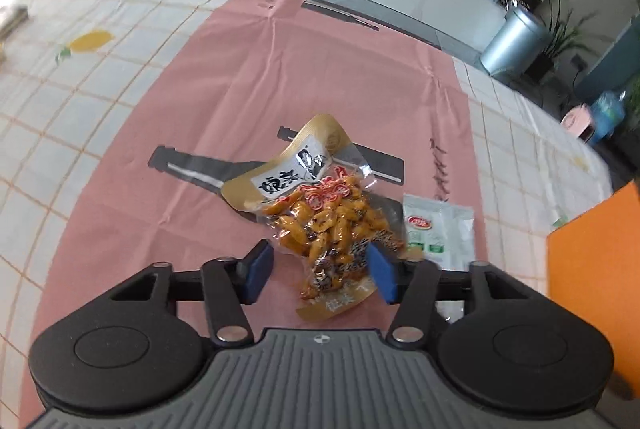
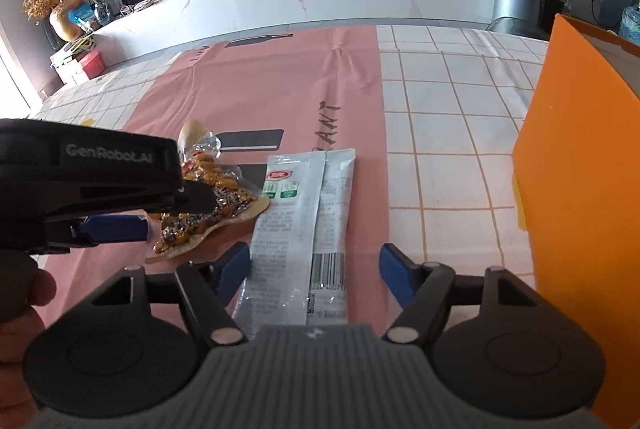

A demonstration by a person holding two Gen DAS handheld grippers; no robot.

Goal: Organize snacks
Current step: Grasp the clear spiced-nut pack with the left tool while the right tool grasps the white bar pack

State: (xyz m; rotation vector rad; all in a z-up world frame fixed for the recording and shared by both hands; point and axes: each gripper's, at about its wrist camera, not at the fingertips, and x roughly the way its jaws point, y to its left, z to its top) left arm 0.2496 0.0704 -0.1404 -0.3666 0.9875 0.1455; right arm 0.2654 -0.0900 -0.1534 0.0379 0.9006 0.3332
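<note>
A clear snack packet [image 1: 320, 221] of orange-yellow pieces with a gold label lies on the pink mat. My left gripper [image 1: 320, 249] stands open around its near end; the right pad is at the packet's edge, and a gap shows beside the left pad. In the right wrist view the same packet [image 2: 216, 201] lies partly under the left gripper's black body. A white and green sachet [image 2: 300, 221] lies lengthwise between the blue pads of my open right gripper [image 2: 314, 253], close to the left pad and apart from the right one. The sachet [image 1: 440, 233] also shows beside the snack packet.
An orange box [image 2: 580, 189] stands close on the right, its wall also at the right edge [image 1: 596, 249]. The pink mat [image 2: 280, 89] lies on a white tiled tablecloth [image 2: 460, 109]. A person's hand [image 2: 20, 289] holds the left gripper. A long white counter runs behind the table.
</note>
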